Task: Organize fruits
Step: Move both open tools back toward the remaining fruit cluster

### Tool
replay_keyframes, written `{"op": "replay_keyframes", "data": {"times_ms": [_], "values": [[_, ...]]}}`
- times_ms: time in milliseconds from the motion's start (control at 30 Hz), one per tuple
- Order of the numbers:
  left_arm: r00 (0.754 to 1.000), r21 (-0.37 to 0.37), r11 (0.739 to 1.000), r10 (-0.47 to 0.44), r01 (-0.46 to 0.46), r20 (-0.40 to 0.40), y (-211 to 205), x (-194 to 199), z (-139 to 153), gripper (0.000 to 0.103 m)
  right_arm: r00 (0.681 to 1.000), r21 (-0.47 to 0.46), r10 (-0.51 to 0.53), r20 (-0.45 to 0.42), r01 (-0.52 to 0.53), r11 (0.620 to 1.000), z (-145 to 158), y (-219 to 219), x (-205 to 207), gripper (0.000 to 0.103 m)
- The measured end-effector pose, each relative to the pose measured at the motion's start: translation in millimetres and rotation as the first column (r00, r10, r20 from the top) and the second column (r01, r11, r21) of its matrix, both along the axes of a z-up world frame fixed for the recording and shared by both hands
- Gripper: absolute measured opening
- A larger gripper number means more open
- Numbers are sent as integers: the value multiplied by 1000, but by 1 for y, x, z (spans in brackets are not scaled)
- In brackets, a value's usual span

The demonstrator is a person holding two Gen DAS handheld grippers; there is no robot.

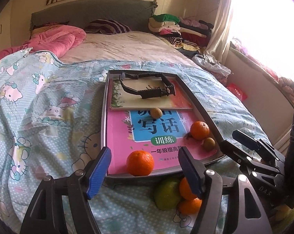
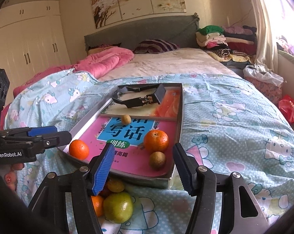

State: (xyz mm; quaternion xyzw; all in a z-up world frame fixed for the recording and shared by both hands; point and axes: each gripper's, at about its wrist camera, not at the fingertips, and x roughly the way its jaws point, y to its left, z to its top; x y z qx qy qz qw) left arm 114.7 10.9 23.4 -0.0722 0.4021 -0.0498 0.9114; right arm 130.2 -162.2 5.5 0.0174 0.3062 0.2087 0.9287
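A metal tray (image 1: 104,117) (image 2: 88,120) lined with books lies on the bedspread. On it are two oranges (image 1: 140,162) (image 1: 199,130) and two small brown fruits (image 1: 209,144) (image 1: 156,113). Off the tray, near its front edge, a green fruit (image 1: 166,194) (image 2: 117,207) lies with two oranges (image 1: 186,189) (image 1: 188,205). My left gripper (image 1: 145,172) (image 2: 43,134) is open, hovering over the near orange (image 2: 79,149) without touching it. My right gripper (image 2: 143,169) (image 1: 244,146) is open over the tray's near corner, by the other orange (image 2: 156,140) and a brown fruit (image 2: 157,159).
A black plastic frame (image 1: 147,86) (image 2: 139,95) rests on the book at the tray's far end. The rumpled cartoon-cat bedspread (image 2: 234,117) surrounds the tray. A pink quilt (image 2: 107,62) and folded clothes (image 2: 225,39) lie farther back; a red bag (image 2: 289,107) sits beside the bed.
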Motion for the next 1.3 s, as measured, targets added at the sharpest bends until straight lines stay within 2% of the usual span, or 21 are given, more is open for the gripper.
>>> {"op": "replay_keyframes", "data": {"times_ms": [133, 200, 300, 800, 1300], "values": [[1000, -14, 1000, -8, 8, 2, 2, -5, 4, 74, 1000, 2, 0, 2, 0, 1000, 1, -1, -3, 64], [1000, -18, 1000, -18, 18, 4, 2, -7, 5, 80, 1000, 3, 4, 4, -4, 1000, 2, -1, -5, 65], [1000, -13, 1000, -20, 21, 7, 0, -11, 6, 84, 1000, 0, 10, 10, -10, 1000, 3, 0, -9, 66], [996, -1, 996, -93, 93, -16, -19, -22, 3, 85, 1000, -23, 25, 7, -25, 999, 0, 4, -20, 68], [987, 10, 989, -149, 149, -58, -34, -33, -6, 85, 999, -26, 30, -36, -31, 999, -11, 4, -29, 68]]}}
